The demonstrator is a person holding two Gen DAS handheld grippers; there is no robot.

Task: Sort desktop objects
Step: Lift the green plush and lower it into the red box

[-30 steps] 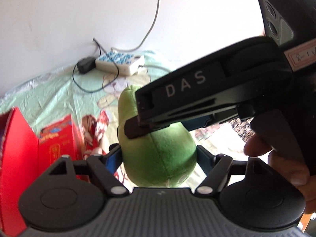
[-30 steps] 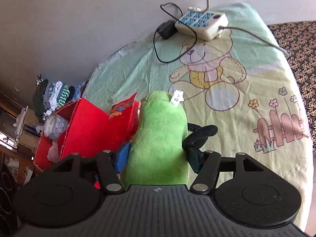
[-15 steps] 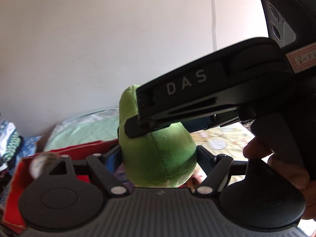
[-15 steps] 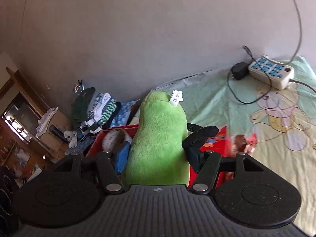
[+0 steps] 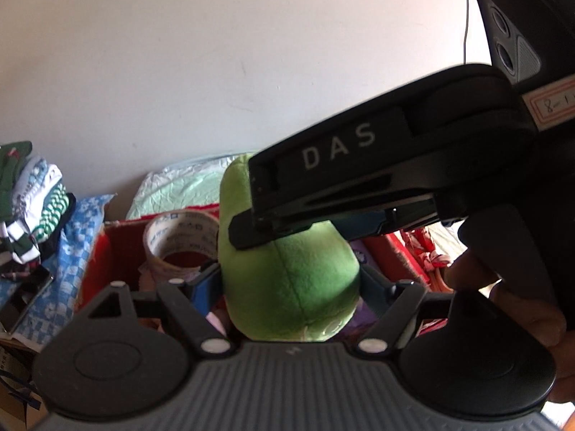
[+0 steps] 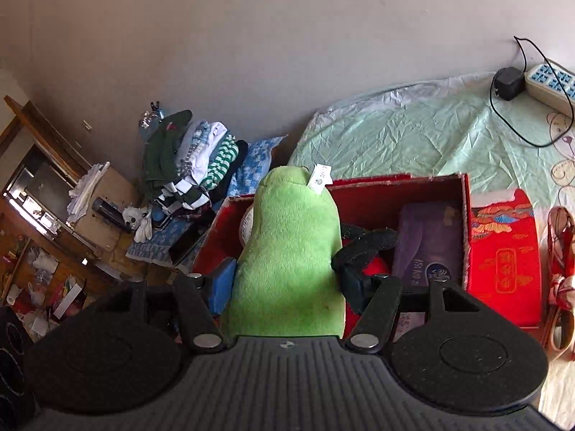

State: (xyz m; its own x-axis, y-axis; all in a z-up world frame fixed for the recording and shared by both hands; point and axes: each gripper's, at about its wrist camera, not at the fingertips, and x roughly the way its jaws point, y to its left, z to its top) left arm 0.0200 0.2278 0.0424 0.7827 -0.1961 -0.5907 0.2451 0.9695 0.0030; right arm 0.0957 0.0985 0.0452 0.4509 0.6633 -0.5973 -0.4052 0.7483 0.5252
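The green plush toy (image 6: 287, 251) is held above the red box (image 6: 395, 183), squeezed between both the left gripper (image 5: 287, 287) and right gripper (image 6: 287, 280). Soft and probably light, it is best pinched mid-body.

The plush toy (image 6: 287, 251) is sitting between the fingers of both grippers, over the open box (image 6: 465, 215). A tape roll (image 5: 179, 244) and a tissue pack (image 6: 427, 244) are lying inside the box. Folded clothes (image 6: 190, 158) are lying left of it, and a power strip (image 6: 550, 82) is lying far right on the tablecloth (image 6: 413, 136).
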